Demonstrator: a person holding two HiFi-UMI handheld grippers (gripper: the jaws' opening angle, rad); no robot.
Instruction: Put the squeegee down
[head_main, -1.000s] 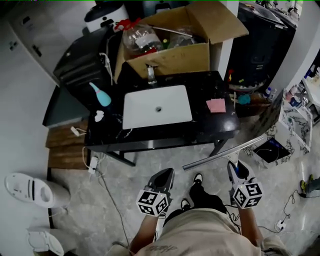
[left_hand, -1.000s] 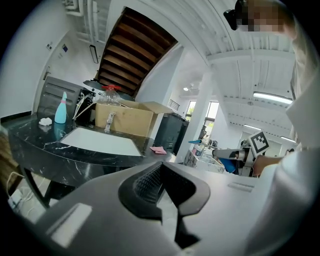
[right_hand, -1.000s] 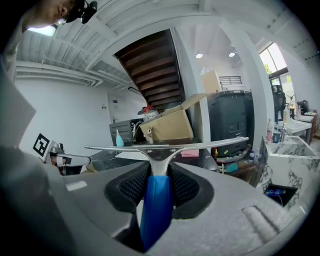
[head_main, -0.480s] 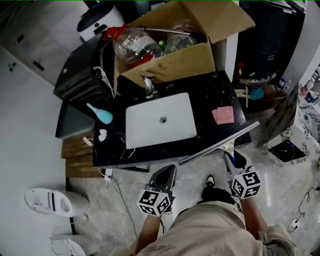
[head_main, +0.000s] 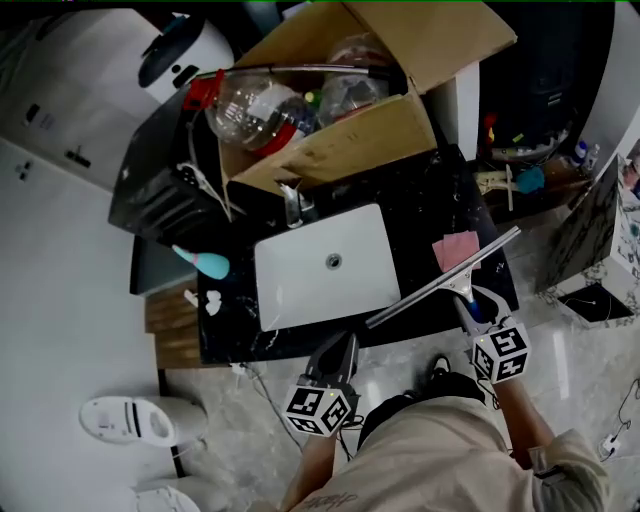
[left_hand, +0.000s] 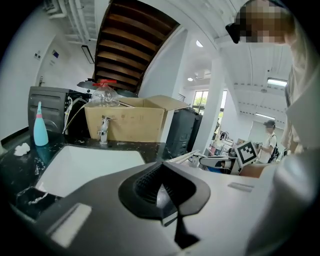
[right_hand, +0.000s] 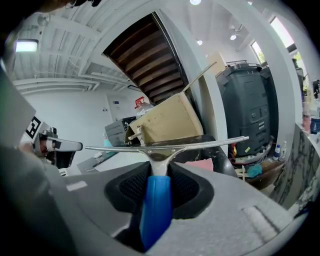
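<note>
My right gripper (head_main: 468, 300) is shut on the blue handle (right_hand: 156, 205) of the squeegee (head_main: 440, 280). Its long metal blade (right_hand: 165, 145) lies slantwise over the front right corner of the black counter (head_main: 420, 190), beside a pink cloth (head_main: 455, 250). Whether the blade touches the counter I cannot tell. My left gripper (head_main: 345, 342) hangs at the counter's front edge, in front of the white basin (head_main: 325, 265). In the left gripper view that gripper (left_hand: 161, 172) is shut, with its pads meeting on nothing.
A faucet (head_main: 295, 205) and an open cardboard box (head_main: 350, 130) full of bottles stand behind the basin. A teal bottle (head_main: 205, 263) lies at the counter's left end. A dark cabinet (head_main: 165, 190) is at the left, a white appliance (head_main: 130, 420) on the floor.
Both grippers have come forward to the counter. The squeegee, carried over the floor before, now reaches over the counter's front right corner. The grip has not changed.
</note>
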